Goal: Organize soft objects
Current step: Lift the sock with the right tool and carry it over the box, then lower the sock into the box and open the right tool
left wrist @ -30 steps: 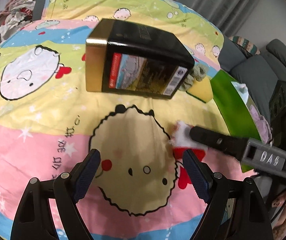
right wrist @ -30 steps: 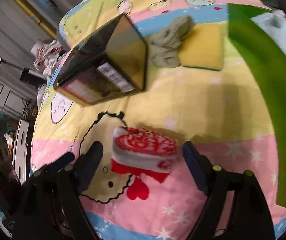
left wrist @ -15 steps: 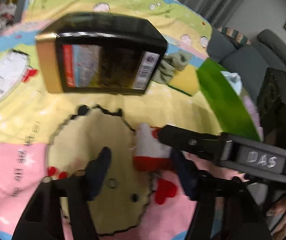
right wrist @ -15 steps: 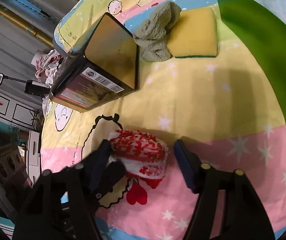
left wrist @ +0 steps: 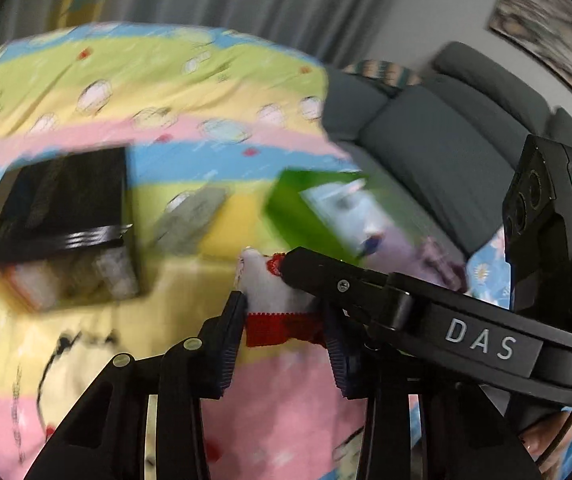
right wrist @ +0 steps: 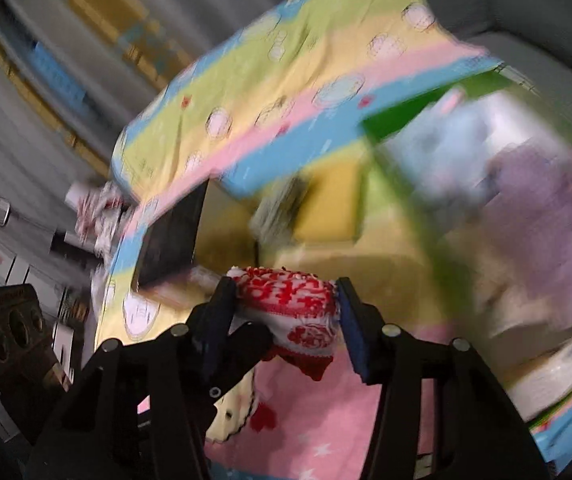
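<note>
Two hand-held grippers are on one item: the left hand-held gripper [left wrist: 284, 320] and the right hand-held gripper [right wrist: 286, 312] are both clenched on the red-and-white cloth [right wrist: 292, 312], which is pinched between the pads and, it looks, up off the bedspread [left wrist: 86, 80]. Everything behind is smeared with motion, so detail is thin.

Progress check: the green bin [left wrist: 306, 208] already holds soft things, a pale blue one and a lilac one [right wrist: 546, 200] by the look of it, so part of the sorting seems done. Left out on the bedspread are the grey rag [left wrist: 190, 216] and the yellow sponge [right wrist: 330, 200], lying beside the black box [left wrist: 66, 216]. My read is that this cloth is headed for the bin, with those two to follow.

Against a second ago: the cloth then lay flat on the pink stripe with both sets of jaws wide apart around it. Now both have closed, the cloth has been lifted, and both cameras have swung up towards the bin.
</note>
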